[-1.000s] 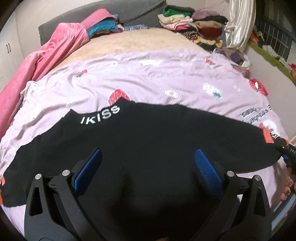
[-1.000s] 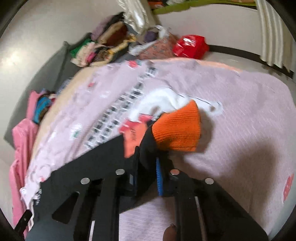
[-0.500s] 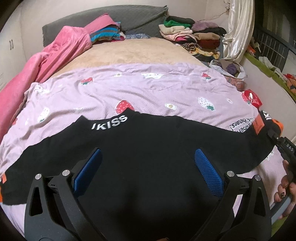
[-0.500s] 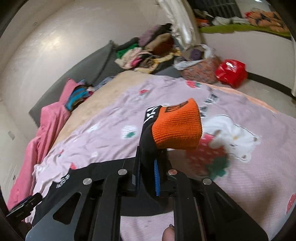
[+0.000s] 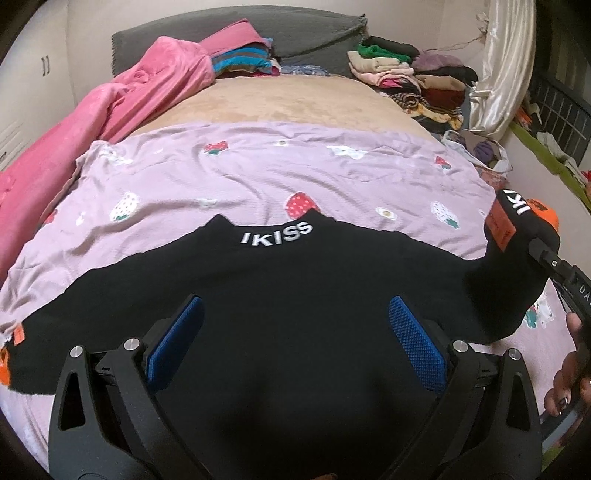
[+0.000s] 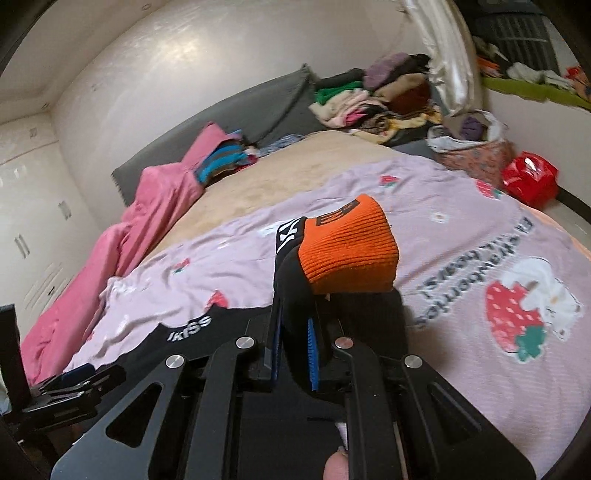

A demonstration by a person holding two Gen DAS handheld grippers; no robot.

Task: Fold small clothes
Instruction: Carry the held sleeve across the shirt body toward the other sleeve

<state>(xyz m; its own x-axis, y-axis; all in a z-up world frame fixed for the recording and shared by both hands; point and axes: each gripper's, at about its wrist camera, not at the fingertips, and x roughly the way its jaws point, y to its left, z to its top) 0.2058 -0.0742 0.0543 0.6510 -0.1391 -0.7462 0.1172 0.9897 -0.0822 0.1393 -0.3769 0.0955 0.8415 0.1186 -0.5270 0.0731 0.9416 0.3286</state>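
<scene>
A black sweater (image 5: 295,295) with white "IKISS" lettering at the neck lies spread on a lilac strawberry-print sheet (image 5: 258,173). My left gripper (image 5: 295,332) is open and empty, hovering over the sweater's body. My right gripper (image 6: 293,343) is shut on the sweater's right sleeve (image 6: 295,288) near its orange cuff (image 6: 347,251) and holds it lifted off the bed. In the left wrist view the raised sleeve (image 5: 517,236) and right gripper show at the right edge. The other sleeve's orange cuff (image 5: 4,369) lies flat at the far left.
A pink blanket (image 5: 110,110) lies along the bed's left side. Piles of folded clothes (image 5: 406,74) sit at the head of the bed by a grey headboard (image 5: 314,33). A red bag (image 6: 530,177) and a cloth basket (image 6: 472,147) stand beside the bed.
My right gripper has lifted the sleeve off the sheet and swung it up and inward toward the sweater's body. The left gripper has stayed open above the sweater.
</scene>
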